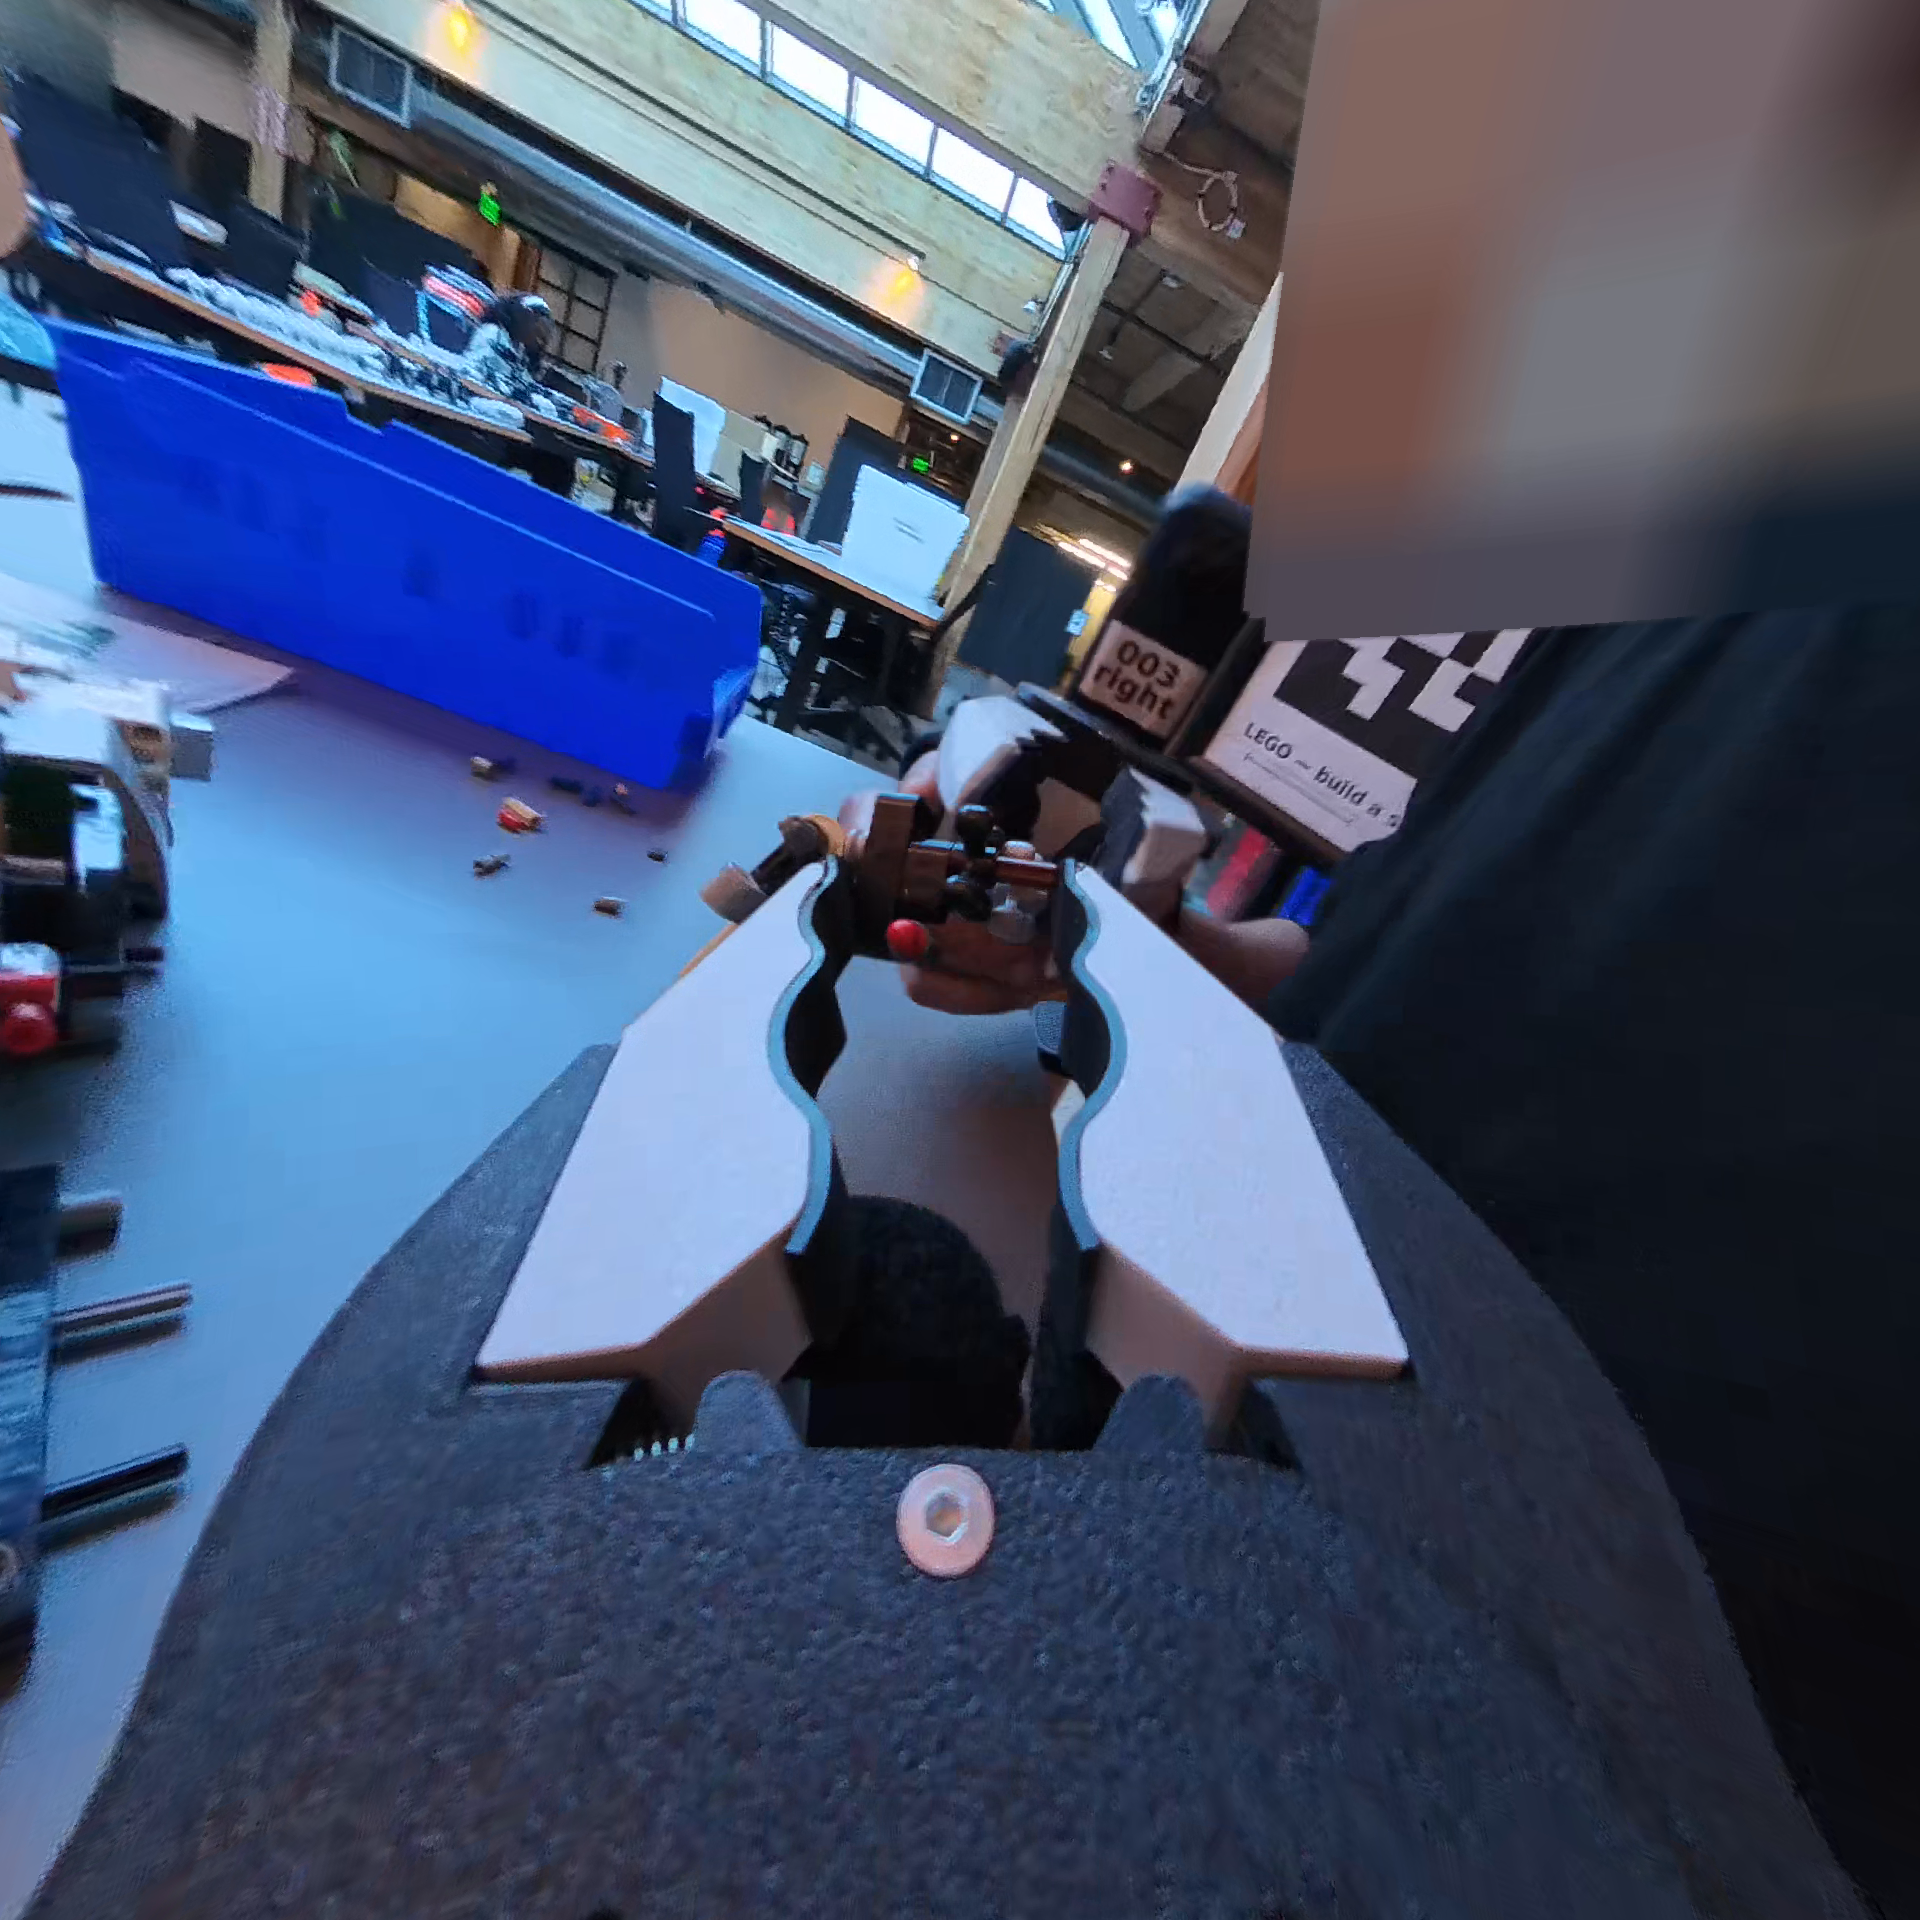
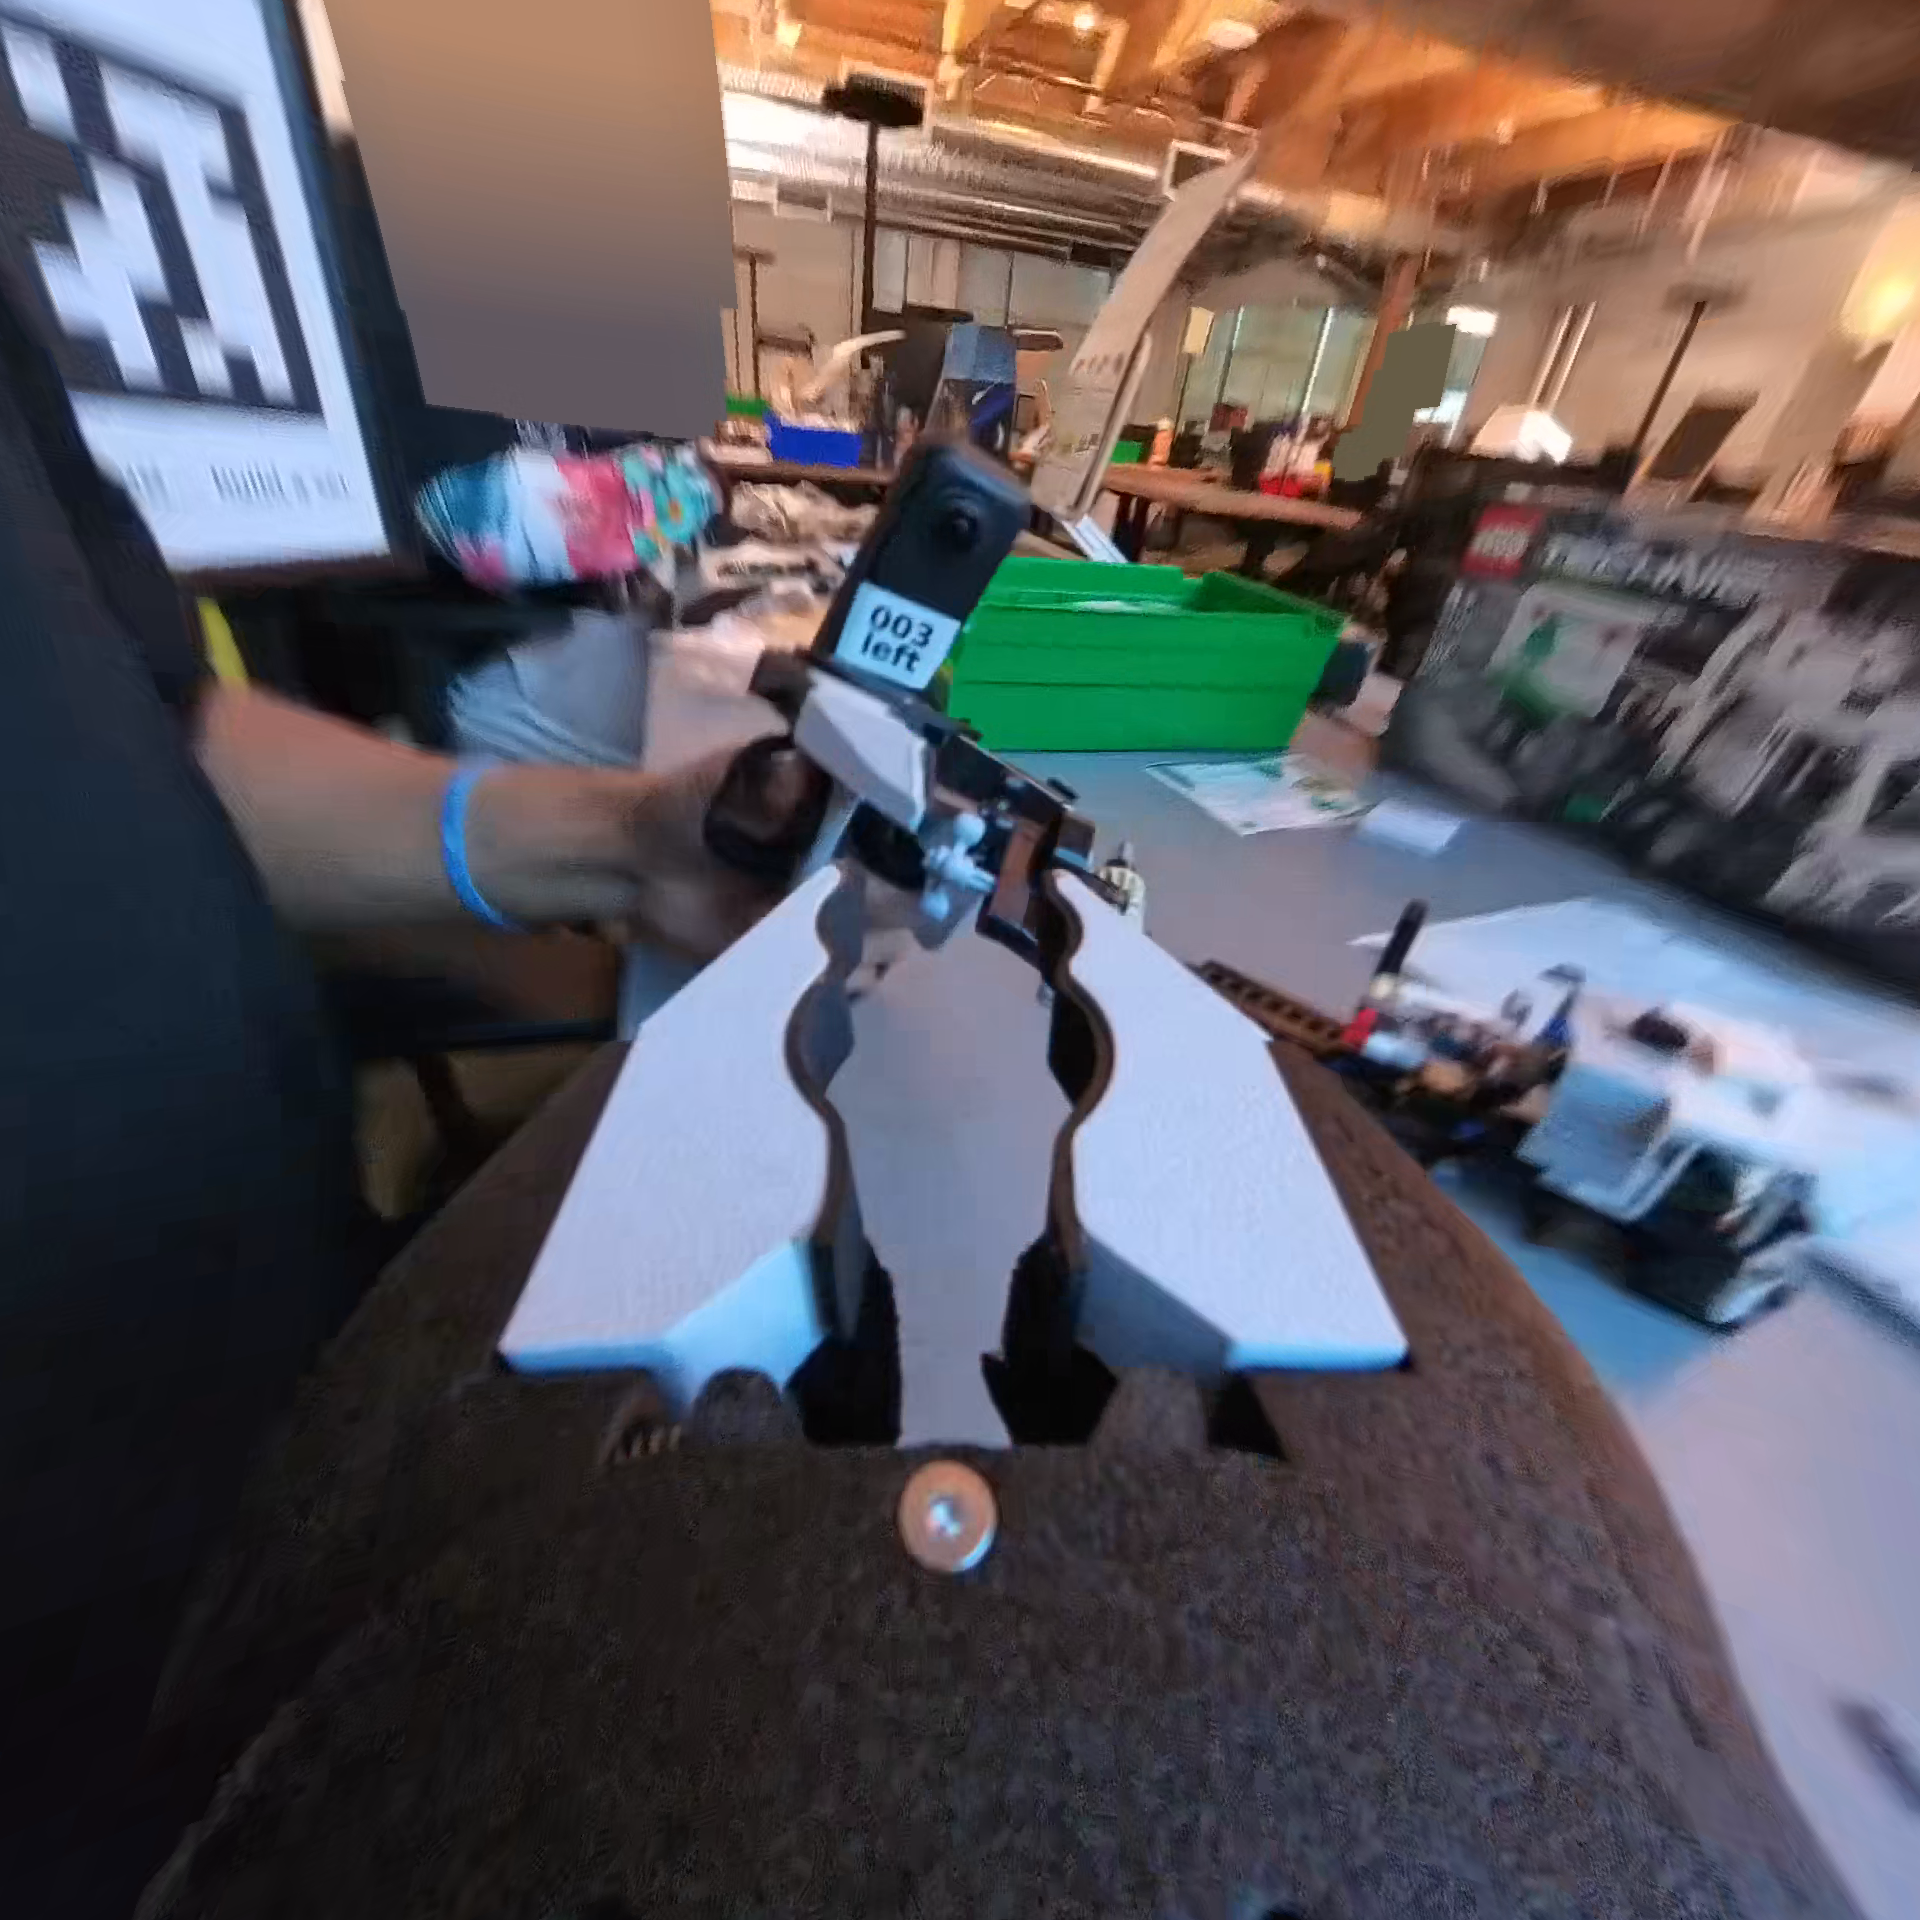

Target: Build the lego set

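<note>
Item: small brown lego assembly (image 1: 940, 883), held in mid-air above the grey table (image 1: 395, 987), both claws meeting on it
Left gripper (image 1: 948, 896): tips narrowed around the assembly, apparently clamping it
Right gripper (image 2: 951, 904): tips close at the same piece; whether they grip is unclear through blur
Handling note: likely a press-fit; the left should brace while the right pushes squarely
Loose bricks (image 1: 520, 816) lie near the blue bin (image 1: 416, 561)

Open workshop: timber beams (image 1: 1023, 416), long cluttered workbenches (image 1: 343, 348), blue bin (image 1: 395, 561), green bin (image 2: 1132, 655).
</note>
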`<action>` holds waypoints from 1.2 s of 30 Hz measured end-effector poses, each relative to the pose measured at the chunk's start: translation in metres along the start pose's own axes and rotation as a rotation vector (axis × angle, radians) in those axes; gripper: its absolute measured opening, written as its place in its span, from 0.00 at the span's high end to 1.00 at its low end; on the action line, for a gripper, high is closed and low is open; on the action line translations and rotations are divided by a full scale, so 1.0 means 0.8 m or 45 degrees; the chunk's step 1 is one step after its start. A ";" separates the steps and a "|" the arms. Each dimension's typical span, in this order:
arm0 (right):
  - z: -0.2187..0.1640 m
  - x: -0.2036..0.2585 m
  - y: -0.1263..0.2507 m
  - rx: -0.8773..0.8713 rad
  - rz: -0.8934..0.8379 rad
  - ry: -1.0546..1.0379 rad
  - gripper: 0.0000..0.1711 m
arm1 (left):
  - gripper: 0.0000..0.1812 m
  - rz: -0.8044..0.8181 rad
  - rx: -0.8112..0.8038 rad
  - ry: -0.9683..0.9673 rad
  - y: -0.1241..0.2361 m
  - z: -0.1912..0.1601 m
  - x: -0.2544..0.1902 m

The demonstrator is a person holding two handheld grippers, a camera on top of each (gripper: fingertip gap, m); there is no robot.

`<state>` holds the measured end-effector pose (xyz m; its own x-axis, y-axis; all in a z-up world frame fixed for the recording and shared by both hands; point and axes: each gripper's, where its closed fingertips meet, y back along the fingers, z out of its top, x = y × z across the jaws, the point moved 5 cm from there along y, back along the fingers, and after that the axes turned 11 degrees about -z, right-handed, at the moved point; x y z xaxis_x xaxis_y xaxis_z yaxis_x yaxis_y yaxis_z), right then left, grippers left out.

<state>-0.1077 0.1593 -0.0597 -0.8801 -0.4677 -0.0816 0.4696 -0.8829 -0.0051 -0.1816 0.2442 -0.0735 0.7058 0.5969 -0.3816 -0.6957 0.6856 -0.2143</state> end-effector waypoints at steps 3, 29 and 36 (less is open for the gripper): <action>0.005 -0.007 -0.001 -0.026 0.035 -0.322 0.85 | 0.80 0.039 0.006 -0.066 -0.005 0.000 -0.001; -0.007 -0.039 0.010 0.017 0.043 -0.671 1.00 | 0.80 0.231 -0.007 -0.059 -0.026 -0.004 0.011; -0.007 -0.039 0.010 0.029 0.024 -0.563 0.94 | 0.80 0.254 -0.182 0.117 -0.016 0.005 0.026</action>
<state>-0.0760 0.1675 -0.0624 -0.8187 -0.4529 0.3529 0.4888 -0.8722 0.0146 -0.1573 0.2498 -0.0754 0.5422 0.6694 -0.5079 -0.8363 0.4883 -0.2493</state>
